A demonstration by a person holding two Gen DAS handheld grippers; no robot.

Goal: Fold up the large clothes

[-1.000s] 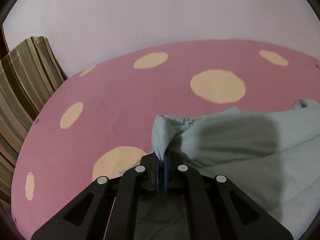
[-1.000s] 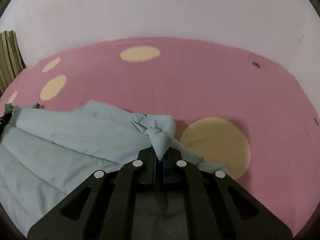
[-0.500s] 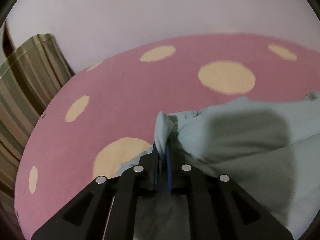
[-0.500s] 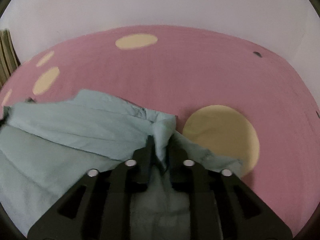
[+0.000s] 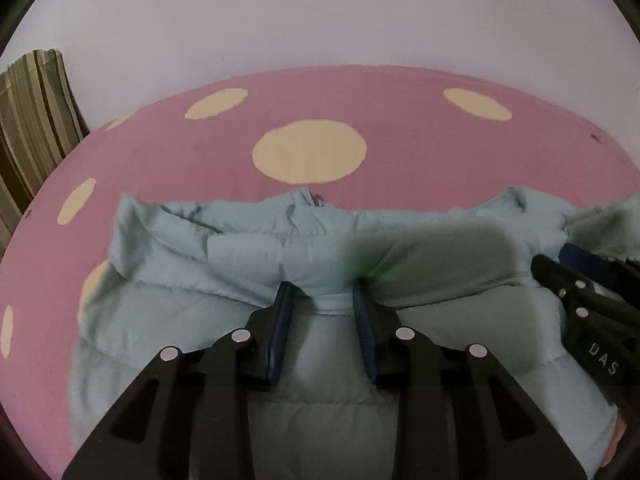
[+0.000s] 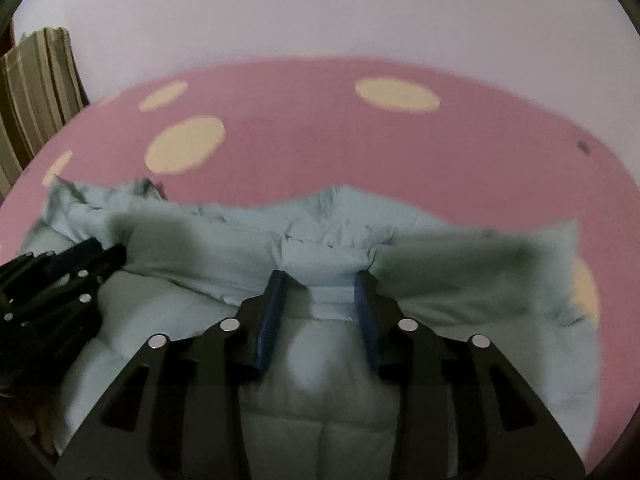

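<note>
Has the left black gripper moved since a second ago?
Yes. The left black gripper has pulled back from the pale green padded jacket edge; more pink spotted cover shows. Its jaws have just been opening.

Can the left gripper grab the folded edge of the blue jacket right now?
Probably yes. The left gripper has just been opening, and the jacket edge lies right at its fingertips with nothing in between.

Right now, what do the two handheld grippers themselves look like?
Both match: the left gripper and the right gripper are matte black angular frames with cut-out slots, round silver fasteners along the linkages, and ribbed blue pads lining the fingers. The right gripper's body carries white lettering, "DAS". No cables visible.
</note>
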